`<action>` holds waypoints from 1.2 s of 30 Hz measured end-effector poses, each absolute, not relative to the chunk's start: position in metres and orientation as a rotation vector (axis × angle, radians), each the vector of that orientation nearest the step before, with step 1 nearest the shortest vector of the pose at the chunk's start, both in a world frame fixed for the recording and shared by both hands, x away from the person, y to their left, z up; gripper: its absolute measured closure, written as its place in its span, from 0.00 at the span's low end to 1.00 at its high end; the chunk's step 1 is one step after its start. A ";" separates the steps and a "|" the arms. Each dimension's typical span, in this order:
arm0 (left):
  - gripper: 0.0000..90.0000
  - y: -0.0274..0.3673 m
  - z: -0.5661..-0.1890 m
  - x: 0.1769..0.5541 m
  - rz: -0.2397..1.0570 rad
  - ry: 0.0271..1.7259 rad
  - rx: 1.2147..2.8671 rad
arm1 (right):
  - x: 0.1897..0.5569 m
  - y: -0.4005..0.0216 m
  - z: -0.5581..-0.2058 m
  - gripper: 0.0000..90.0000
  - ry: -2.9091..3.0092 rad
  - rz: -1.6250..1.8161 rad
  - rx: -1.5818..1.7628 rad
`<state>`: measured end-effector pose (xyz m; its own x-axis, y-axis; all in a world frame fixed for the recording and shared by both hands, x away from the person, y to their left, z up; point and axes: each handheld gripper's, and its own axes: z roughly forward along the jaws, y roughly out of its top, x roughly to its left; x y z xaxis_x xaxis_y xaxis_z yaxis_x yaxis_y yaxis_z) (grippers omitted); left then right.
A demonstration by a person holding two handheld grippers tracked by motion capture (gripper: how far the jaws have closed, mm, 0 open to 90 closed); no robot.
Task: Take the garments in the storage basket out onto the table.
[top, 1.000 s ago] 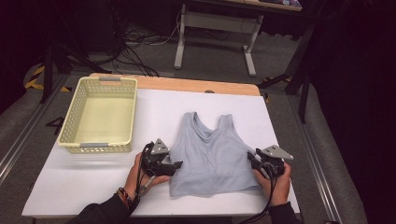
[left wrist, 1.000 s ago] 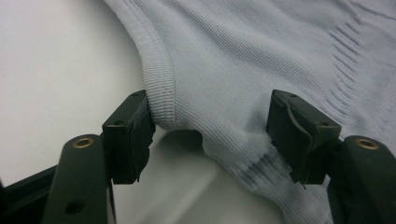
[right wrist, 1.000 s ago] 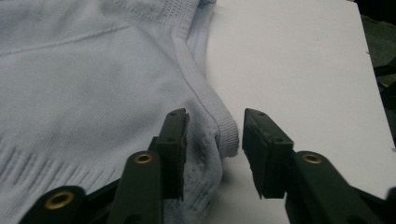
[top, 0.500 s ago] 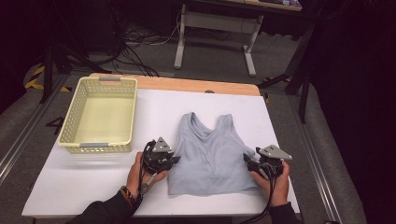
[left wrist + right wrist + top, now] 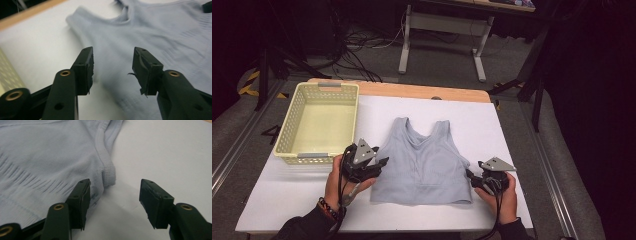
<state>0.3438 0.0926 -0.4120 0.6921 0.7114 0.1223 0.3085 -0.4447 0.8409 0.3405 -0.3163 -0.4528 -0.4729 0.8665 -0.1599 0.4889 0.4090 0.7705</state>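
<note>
A pale grey-blue sleeveless top (image 5: 422,160) lies flat on the white table (image 5: 287,195), straps pointing away from me. My left gripper (image 5: 382,162) hovers at the top's left edge. Its jaws have just been opening, and the left gripper view has them (image 5: 113,53) apart with nothing between, the top (image 5: 150,30) lying below them. My right gripper (image 5: 468,175) sits low at the top's right lower edge. Its jaws (image 5: 115,185) have just been closing a little but stand apart, and the top's ribbed side edge (image 5: 108,173) lies on the table between them, untouched by the pads.
A pale yellow plastic basket (image 5: 319,87) stands at the table's back left with nothing visible inside. A wooden strip (image 5: 412,91) runs along the far edge. Beyond the table are cables and a desk frame (image 5: 442,25) on the dark floor.
My left gripper has lifted off the top's left edge and come slightly up and right, its jaws wider than half a second ago. The right gripper has stayed in place.
</note>
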 end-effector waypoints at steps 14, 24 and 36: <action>0.45 0.095 -0.453 0.282 0.414 0.577 2.203 | 0.300 -0.284 -0.456 0.53 2.285 0.936 0.996; 0.39 0.103 -0.475 0.290 0.374 0.699 2.252 | 0.301 -0.284 -0.457 0.93 2.343 0.873 0.986; 0.52 0.104 -0.474 0.292 0.347 0.697 2.254 | 0.276 -0.314 -0.448 0.93 2.232 0.921 1.082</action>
